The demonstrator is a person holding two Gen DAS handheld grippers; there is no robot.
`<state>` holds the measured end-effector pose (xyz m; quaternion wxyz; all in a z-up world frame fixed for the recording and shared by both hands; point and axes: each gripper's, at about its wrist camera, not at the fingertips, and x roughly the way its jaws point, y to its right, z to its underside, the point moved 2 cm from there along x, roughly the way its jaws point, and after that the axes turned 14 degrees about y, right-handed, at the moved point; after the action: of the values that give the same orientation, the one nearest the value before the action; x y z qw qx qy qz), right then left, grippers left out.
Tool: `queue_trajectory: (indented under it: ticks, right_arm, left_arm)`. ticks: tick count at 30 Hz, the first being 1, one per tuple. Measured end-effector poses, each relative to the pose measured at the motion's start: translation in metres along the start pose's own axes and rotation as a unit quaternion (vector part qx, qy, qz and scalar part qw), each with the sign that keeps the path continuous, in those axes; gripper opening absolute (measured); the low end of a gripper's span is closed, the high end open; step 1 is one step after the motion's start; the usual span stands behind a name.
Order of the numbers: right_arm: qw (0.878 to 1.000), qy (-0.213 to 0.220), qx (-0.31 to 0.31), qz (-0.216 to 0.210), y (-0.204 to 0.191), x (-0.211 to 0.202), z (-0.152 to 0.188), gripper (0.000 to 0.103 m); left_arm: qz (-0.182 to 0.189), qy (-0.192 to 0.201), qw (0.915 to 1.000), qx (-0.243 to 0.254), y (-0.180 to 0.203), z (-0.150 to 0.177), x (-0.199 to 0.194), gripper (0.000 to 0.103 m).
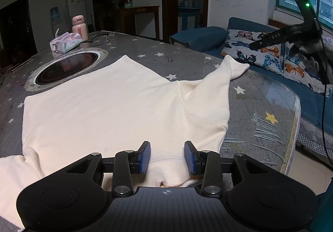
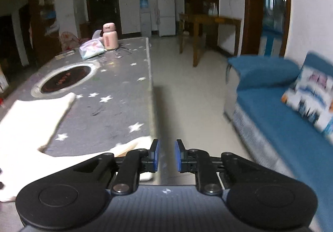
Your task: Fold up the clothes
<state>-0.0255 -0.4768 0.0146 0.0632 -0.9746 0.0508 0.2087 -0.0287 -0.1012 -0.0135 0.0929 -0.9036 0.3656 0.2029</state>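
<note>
Cream sweatshirt flat on tabletop, seemingly unfolded; left tool apart astride collar, right tool apart, empty.

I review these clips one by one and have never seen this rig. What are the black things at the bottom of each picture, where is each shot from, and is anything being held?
There is no robot: a person carries a black two-finger tool in each hand, with a camera on each looking forward along its fingers.

The left tool's camera shows the left gripper low over the neck end of a cream long-sleeved top spread on the grey star-patterned table cover. Its blue-padded fingers stand apart with cloth between them, not visibly pinching. The right gripper is up in the air beyond the sleeve tip.

The right tool's camera, blurred, shows the right gripper at the table edge, fingers slightly apart, holding nothing.

Further back stand a pink flask and a tissue pack.
</note>
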Motion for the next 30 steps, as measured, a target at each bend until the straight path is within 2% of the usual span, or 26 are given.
queue_trajectory:
  ticks: [5,7,14,15,16,18,22,25,26,27,30]
  right_arm:
    - [0.997,-0.027,0.042,-0.059,-0.024,0.018,0.004,0.02]
    - [0.996,-0.034,0.049,-0.063,-0.03,0.028,0.006,0.02]
    - [0.992,-0.067,0.1,-0.033,-0.03,0.061,0.013,0.021]
    - [0.992,-0.07,0.099,-0.031,-0.032,0.063,0.014,0.018]
    - [0.992,-0.072,0.096,-0.03,-0.034,0.064,0.015,0.007]
    - [0.994,-0.054,0.082,-0.04,-0.041,0.06,0.011,0.003]
    - [0.993,0.036,0.072,-0.081,-0.049,0.029,-0.016,0.002]
    - [0.99,0.083,0.066,-0.089,-0.043,-0.001,-0.024,0.002]
    - [0.991,0.084,0.064,-0.087,-0.039,-0.006,-0.022,0.003]
    - [0.993,0.074,0.059,-0.068,-0.031,-0.01,-0.016,0.003]
    - [0.999,0.025,0.035,0.018,-0.009,-0.008,0.007,0.005]
  left_arm:
    - [-0.002,0.0,1.0,0.0,0.0,0.0,-0.001,0.04]
    - [-0.003,-0.001,1.0,0.0,0.001,0.0,-0.001,0.04]
    - [-0.002,0.002,1.0,-0.001,0.0,0.001,-0.002,0.041]
    - [-0.002,0.002,1.0,-0.001,0.0,0.001,-0.002,0.041]
    - [-0.002,0.002,1.0,-0.001,0.0,0.002,-0.002,0.041]
    - [-0.002,0.003,1.0,-0.001,0.0,0.002,-0.003,0.041]
    - [-0.002,0.003,1.0,-0.002,0.0,0.002,-0.003,0.042]
    - [-0.001,0.005,1.0,-0.002,0.0,0.002,-0.002,0.042]
    - [-0.001,0.006,1.0,-0.003,0.0,0.002,-0.002,0.042]
    - [0.0,0.006,1.0,-0.003,0.0,0.002,-0.002,0.042]
    - [0.002,0.006,1.0,-0.002,-0.001,0.001,-0.001,0.043]
